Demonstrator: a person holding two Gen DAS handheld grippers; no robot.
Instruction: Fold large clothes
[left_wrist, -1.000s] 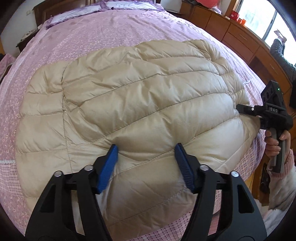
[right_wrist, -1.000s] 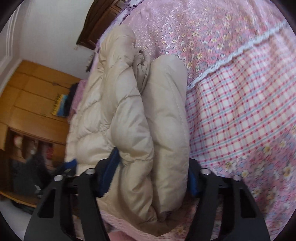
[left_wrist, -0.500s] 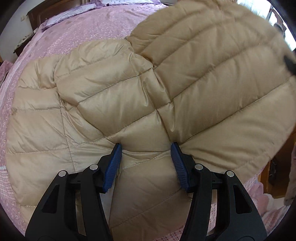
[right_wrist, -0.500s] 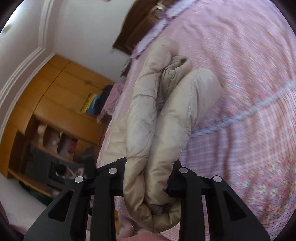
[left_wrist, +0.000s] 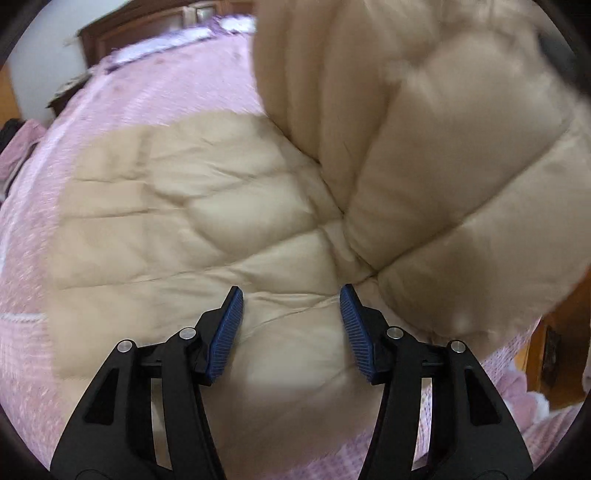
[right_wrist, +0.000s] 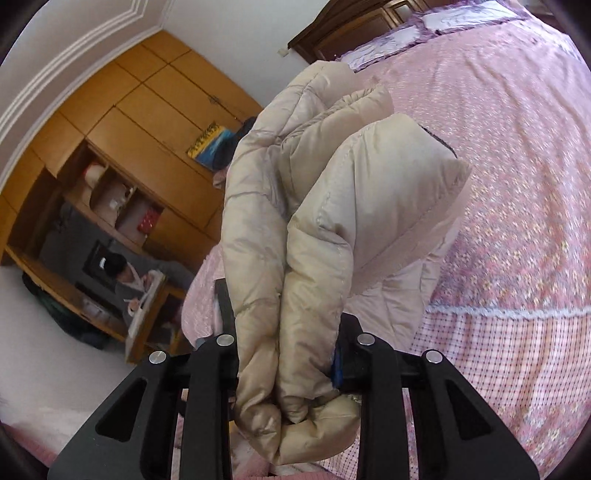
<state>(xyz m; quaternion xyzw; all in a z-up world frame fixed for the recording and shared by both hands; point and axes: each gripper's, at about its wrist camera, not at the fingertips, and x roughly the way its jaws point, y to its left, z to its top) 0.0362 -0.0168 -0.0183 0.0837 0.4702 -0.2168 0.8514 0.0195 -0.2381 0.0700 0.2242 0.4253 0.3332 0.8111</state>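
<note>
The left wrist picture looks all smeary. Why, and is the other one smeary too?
Left wrist view: the lifted flap of the puffy coat and the pink bedspread are blurred by motion. Right wrist view: mostly sharp, though the fisheye bends the wooden cupboard.

Each black gripper has ribbed blue pads and silver screws.

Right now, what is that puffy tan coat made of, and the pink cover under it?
The coat looks like thin, slightly shiny woven shell, probably nylon or polyester, over soft filling: stitched rows puff up and it squashes where the right gripper pinches it. The bed cover looks like matte printed cotton, with small flowers, though I can't be sure.
</note>
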